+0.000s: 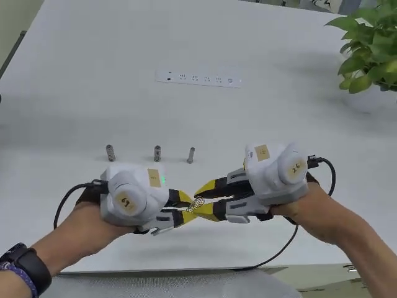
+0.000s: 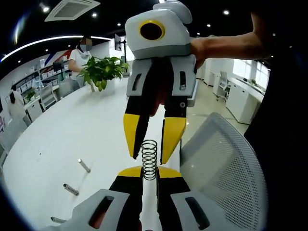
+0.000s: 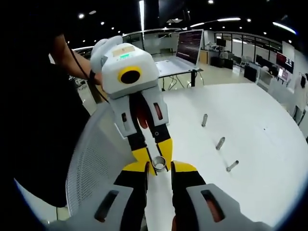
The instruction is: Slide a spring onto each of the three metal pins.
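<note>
A small steel spring (image 1: pixel 197 203) hangs above the white table's near edge. My left gripper (image 1: pixel 189 208) is shut on one end of it. My right gripper (image 1: pixel 201 202) faces it, open, one jaw on each side of the spring's free end. In the left gripper view the spring (image 2: pixel 150 150) rises from my left gripper (image 2: pixel 150 174). The right gripper view shows the spring (image 3: pixel 159 164) end-on, just past my right gripper (image 3: pixel 160 169). Three metal pins stand in a row: the left pin (image 1: pixel 110 152) and middle pin (image 1: pixel 157 153) look ribbed with springs, the right pin (image 1: pixel 190 155) slim.
A white power strip (image 1: pixel 198 78) lies further back on the table (image 1: pixel 74 93). A potted plant (image 1: pixel 372 43) stands at the far right. A grey mesh chair back (image 2: pixel 226 159) is just off the near table edge. A person (image 2: pixel 79 55) stands in the background.
</note>
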`<state>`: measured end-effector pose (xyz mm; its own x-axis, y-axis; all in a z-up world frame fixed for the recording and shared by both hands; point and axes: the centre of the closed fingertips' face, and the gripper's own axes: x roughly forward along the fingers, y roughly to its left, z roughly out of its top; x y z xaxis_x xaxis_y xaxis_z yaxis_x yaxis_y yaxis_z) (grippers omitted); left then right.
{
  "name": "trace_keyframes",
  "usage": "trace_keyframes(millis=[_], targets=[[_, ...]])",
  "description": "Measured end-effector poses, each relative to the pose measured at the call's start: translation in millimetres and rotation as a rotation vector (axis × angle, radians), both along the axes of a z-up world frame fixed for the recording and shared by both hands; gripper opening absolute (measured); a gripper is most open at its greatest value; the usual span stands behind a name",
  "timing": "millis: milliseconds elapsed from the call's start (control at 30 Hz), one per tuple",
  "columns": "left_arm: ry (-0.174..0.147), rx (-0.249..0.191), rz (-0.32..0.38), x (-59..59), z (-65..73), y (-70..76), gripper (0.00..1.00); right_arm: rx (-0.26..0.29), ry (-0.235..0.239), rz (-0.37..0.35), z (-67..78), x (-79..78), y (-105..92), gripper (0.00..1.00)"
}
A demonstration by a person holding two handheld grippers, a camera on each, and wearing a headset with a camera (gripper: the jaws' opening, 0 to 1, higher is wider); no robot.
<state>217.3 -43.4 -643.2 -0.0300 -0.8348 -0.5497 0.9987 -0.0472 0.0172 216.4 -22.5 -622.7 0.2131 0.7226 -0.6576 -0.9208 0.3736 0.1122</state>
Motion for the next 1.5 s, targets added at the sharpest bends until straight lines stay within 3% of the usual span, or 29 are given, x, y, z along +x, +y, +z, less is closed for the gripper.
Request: trace_keyframes(millis=[700, 1067, 1500], targets=[[-0.035, 0.036, -0.045, -7.5, -5.5, 1.0, 0.02, -0.182, -0.041, 0.177, -6.2, -6.5, 0.7, 0.15], [-0.040, 0.047, -0.055, -9.3, -7.5, 1.0, 0.02, -0.220, -0.041, 0.242, -13.1, -12.1, 4.8, 0.10], [-0.017, 0.053, -0.067, -11.1, -12.1, 0.2, 0.03, -0.216, -0.034, 0.235, -17.6, -13.7, 3.3, 0.09]])
